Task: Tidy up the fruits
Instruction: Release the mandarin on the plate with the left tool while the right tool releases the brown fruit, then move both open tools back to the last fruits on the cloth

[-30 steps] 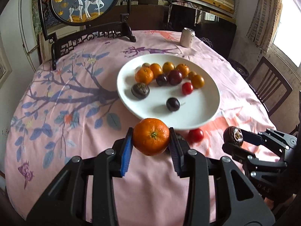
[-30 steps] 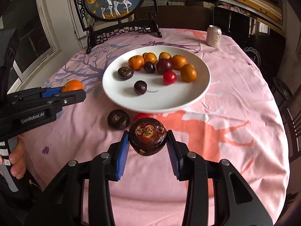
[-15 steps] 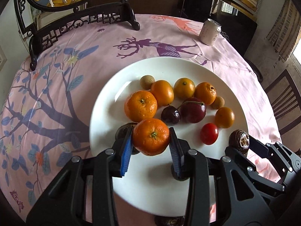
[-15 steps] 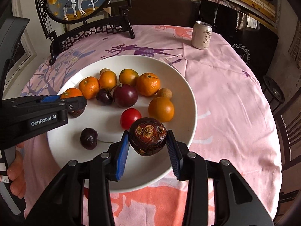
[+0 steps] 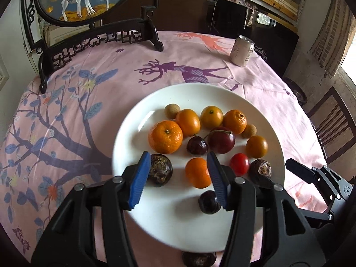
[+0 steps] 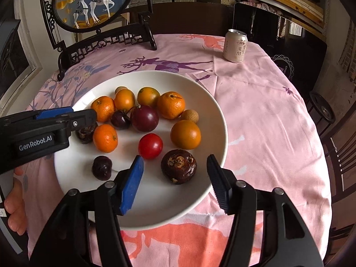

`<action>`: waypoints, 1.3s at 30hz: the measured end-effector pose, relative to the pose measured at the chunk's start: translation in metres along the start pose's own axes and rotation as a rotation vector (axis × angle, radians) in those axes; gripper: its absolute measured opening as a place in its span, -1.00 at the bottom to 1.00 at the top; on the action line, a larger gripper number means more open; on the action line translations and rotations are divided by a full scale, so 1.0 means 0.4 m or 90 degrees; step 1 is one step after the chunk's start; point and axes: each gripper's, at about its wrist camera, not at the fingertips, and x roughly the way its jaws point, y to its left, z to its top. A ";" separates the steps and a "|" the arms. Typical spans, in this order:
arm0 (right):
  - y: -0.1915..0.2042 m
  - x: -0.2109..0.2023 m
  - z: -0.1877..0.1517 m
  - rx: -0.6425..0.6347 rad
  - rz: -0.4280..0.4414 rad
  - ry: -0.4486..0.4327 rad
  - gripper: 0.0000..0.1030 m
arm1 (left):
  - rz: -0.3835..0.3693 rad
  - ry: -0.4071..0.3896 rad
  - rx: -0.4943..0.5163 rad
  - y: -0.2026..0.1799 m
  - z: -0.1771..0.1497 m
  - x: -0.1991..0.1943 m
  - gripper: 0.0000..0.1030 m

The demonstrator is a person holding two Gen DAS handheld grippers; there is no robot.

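With both fruits resting on the white plate [image 6: 213, 102], our left hand-held gripper [image 5: 178, 178] spread around the mandarin [image 5: 197, 173] and our right hand-held gripper [image 6: 175, 178] spread around the brown fruit [image 6: 179, 166], we should lift straight up, bumping nothing.

The plate [image 6: 213, 102] looks like glazed white ceramic, smooth and shiny. The tablecloth [image 6: 267, 115] is soft printed pink cloth with a few creases, pretty matt. The can [image 6: 235, 45] is metal with a bright rim. The mandarins [image 5: 165, 136] have that dimpled, slightly waxy peel, the tomato [image 6: 150, 146] is slick and glossy, and the water chestnut [image 6: 179, 166] is rough and dull. The fingers [image 6: 131, 187] are matt black plastic with ribbed blue pads. The screen stand [image 5: 100, 37] is dark carved wood.
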 end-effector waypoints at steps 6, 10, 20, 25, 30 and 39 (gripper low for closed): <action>0.043 -0.140 -0.112 -0.007 0.055 -0.021 0.19 | -0.011 -0.060 0.005 0.049 -0.134 -0.174 0.41; 0.081 -0.176 -0.202 -0.009 0.076 -0.010 0.19 | -0.005 -0.070 0.004 0.074 -0.248 -0.223 0.48; 0.128 -0.111 -0.231 -0.020 0.049 0.020 0.19 | -0.014 -0.035 -0.018 0.125 -0.326 -0.221 0.49; 0.136 -0.052 -0.213 -0.023 0.055 0.041 0.02 | -0.016 -0.030 -0.030 0.144 -0.337 -0.228 0.49; 0.155 0.003 -0.193 -0.033 0.068 0.053 -0.39 | -0.021 -0.016 -0.029 0.134 -0.341 -0.219 0.50; 0.084 -0.132 -0.244 -0.005 0.057 0.024 -0.40 | -0.040 0.026 0.019 0.022 -0.330 -0.144 0.52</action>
